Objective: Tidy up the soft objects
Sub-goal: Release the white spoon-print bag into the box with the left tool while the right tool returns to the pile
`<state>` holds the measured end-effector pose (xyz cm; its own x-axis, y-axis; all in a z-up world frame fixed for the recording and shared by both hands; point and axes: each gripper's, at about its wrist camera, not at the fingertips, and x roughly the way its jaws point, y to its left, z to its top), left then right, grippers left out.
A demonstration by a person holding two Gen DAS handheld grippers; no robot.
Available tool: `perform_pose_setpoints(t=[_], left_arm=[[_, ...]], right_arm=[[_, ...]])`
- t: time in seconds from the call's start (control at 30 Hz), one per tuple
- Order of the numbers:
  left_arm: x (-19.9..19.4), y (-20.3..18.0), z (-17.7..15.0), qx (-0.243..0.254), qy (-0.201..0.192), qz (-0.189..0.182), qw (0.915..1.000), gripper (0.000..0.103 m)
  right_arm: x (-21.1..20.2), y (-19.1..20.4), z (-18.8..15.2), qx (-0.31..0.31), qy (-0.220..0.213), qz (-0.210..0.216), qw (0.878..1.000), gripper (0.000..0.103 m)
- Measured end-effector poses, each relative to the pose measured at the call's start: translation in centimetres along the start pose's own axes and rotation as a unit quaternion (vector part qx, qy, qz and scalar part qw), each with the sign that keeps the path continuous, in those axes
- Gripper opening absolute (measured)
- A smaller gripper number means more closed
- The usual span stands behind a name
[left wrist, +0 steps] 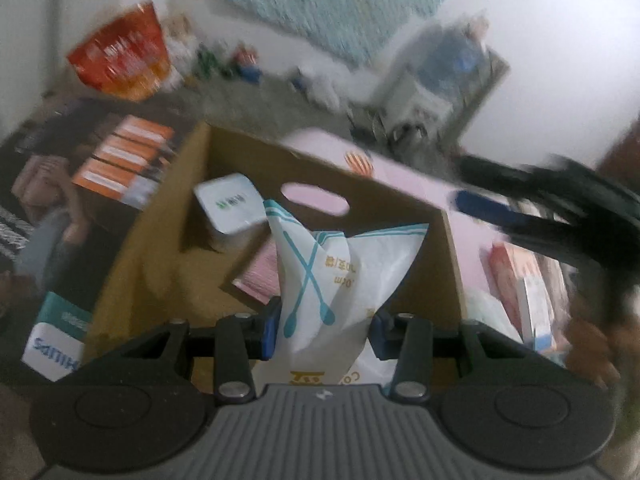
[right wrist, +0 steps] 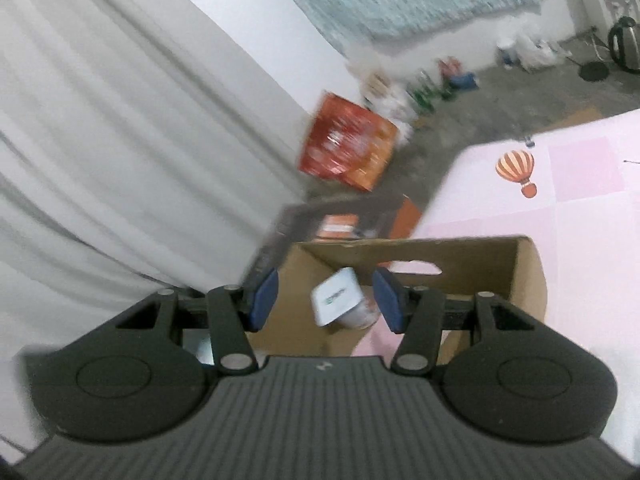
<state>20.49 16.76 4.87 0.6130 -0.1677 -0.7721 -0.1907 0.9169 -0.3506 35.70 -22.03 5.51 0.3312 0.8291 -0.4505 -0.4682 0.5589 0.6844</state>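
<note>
My left gripper (left wrist: 325, 320) is shut on a white bag (left wrist: 340, 264) printed with teal spoons, which hangs over the open cardboard box (left wrist: 384, 196). A white tissue pack (left wrist: 230, 208) with a green label lies inside the box at its far left. In the right wrist view my right gripper (right wrist: 326, 292) stands open above the same box (right wrist: 516, 276), with nothing pressed between its pads. The white pack (right wrist: 338, 296) lies below it in the box. One blurred blue finger (left wrist: 492, 210) of the right gripper shows at the right of the left wrist view.
The box stands on a pink table cover (right wrist: 580, 220) with a balloon print. Beside it are a dark carton with orange labels (left wrist: 120, 168) and a Philips box (left wrist: 56, 348). More packs (left wrist: 524, 288) lie at the right. A red carton (right wrist: 348, 144), a kettle (right wrist: 624, 44) and a white curtain (right wrist: 100, 140) are beyond.
</note>
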Motion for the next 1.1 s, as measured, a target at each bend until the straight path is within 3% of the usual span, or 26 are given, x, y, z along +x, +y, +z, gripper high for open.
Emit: perform_pose_setpoints(t=[0.13,0.3,0.6,0.9,1.1], left_arm=[[3.5,-2.0,1.8,0.046,0.048,0.009,0.9977,0.044],[9.1,-3.1,2.9,0.041,0.111,-0.001,0.9930,0.044],[15.8,-4.7,2.5,0.054,0.172,0.007,0.9836,0.044],[18.5,-3.8,3.1,0.052,0.148,0.057,0.9860,0.045],[18.2,-3.7,3.3,0.051,0.119,0.063,0.9895,0.054]], right_arm=[[-7.1,-0.2,-3.3,-0.001,-0.031,0.025,0.999,0.056],[-13.2,-3.6,-7.5,0.048,-0.060,0.040,0.996,0.057],[-20.8,-8.6,-12.7,0.097,-0.119,0.006,0.988,0.058],[-22.9,-11.0,-15.2,0.125,-0.138,-0.020,0.982,0.058],[-23.0,-11.8,-16.5,0.142,-0.138,-0.032,0.980,0.058]])
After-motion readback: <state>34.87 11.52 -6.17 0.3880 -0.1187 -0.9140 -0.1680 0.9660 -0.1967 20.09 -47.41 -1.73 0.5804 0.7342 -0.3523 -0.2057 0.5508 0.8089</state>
